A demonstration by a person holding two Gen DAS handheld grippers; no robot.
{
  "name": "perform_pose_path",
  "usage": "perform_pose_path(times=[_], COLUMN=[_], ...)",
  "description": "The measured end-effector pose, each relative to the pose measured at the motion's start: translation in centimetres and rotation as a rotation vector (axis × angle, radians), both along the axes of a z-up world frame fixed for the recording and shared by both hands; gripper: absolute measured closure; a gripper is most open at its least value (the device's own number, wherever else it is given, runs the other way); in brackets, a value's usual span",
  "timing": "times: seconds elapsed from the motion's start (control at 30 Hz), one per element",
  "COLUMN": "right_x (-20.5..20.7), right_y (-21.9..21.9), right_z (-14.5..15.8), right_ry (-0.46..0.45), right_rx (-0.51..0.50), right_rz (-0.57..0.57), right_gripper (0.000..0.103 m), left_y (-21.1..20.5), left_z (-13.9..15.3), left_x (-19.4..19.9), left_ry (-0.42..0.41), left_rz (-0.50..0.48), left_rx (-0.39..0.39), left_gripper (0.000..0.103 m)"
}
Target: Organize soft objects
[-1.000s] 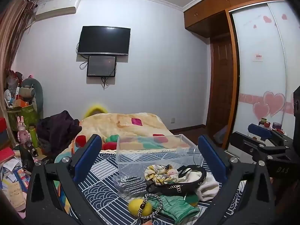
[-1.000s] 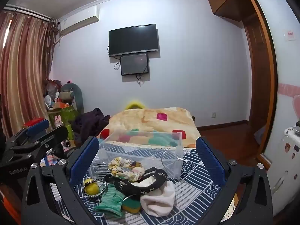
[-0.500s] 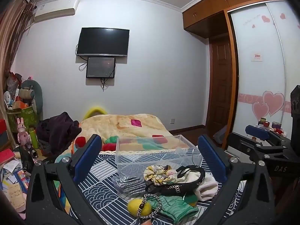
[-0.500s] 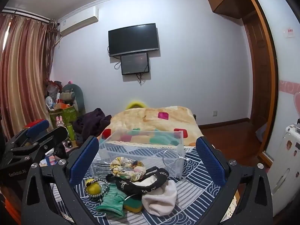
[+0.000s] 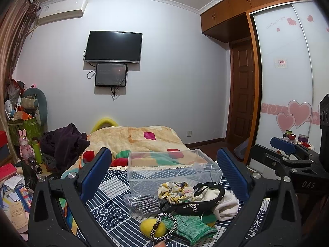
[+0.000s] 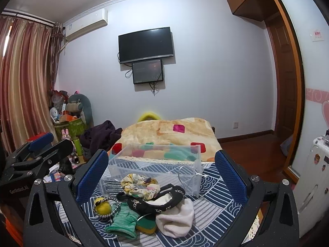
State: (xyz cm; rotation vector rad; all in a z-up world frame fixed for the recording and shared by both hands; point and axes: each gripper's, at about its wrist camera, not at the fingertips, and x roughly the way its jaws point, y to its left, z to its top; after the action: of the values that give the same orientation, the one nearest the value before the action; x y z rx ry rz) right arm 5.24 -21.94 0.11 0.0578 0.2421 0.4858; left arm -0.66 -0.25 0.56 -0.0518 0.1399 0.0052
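patterned bedcover (image 6: 207, 203) holds clear box (image 6: 156, 160) behind piled soft items (image 6: 148, 203).

A black flat television (image 5: 113, 47) hangs on the pale lilac wall (image 5: 174, 78) above a smaller dark screen (image 5: 110, 74). Striped reddish curtains (image 6: 22, 78) hang left; a brown wooden door (image 5: 242, 94) stands right, dark wood floor (image 6: 253, 152) below.

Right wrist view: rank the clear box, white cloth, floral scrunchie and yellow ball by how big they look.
1. clear box, largest though farthest.
2. white cloth.
3. floral scrunchie; it lies farther back than the cloth, so this order is unsure.
4. yellow ball, clearly smallest.
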Motion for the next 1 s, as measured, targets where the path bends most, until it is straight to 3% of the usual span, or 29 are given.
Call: perform_pose_path(times=[1.0], right_x=[-0.28], right_y=[0.09], right_z=[0.32], right_ry=[-0.012], right_rx=[0.002], right_rz=[-0.004], right_gripper=[0.0], left_y=[0.05], left_z=[0.02], left_x=[0.03], left_ry=[-0.001], left_rz=[0.003], left_rx=[0.001], left_gripper=[0.0])
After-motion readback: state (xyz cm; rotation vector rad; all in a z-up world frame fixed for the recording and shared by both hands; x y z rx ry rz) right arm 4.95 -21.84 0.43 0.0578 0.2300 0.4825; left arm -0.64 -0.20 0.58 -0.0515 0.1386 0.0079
